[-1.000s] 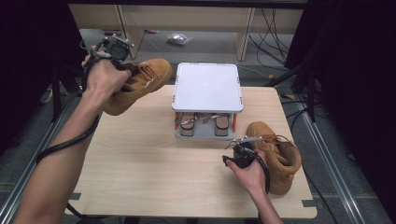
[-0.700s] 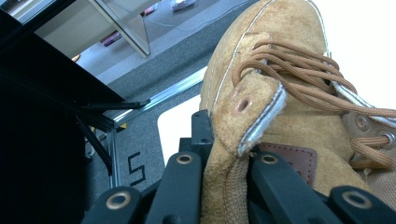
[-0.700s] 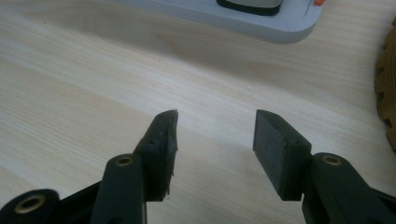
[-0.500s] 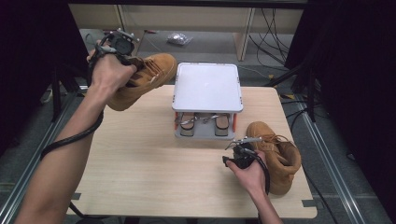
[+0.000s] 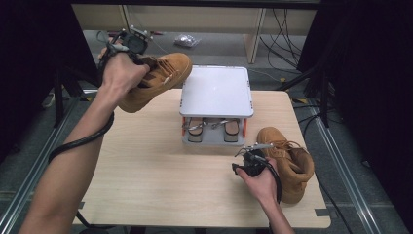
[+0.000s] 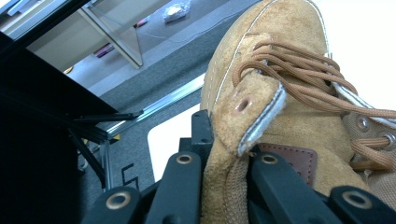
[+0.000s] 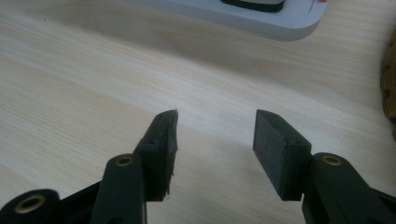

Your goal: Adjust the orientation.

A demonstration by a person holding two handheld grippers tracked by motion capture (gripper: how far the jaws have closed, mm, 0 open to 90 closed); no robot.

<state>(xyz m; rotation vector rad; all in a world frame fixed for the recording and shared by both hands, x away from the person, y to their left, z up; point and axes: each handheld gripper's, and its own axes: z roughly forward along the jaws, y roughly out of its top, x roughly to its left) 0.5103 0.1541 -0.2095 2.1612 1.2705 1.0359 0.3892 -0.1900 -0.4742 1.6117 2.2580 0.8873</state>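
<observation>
Above table's far-left corner, left claw clamped on tan boot collar; right claw agape, empty.

You have two tan suede lace-up boots, one lifted over the table's far left corner and one at its right edge, one grey two-tier shoe rack, two sandals under its top, and two grippers.
</observation>
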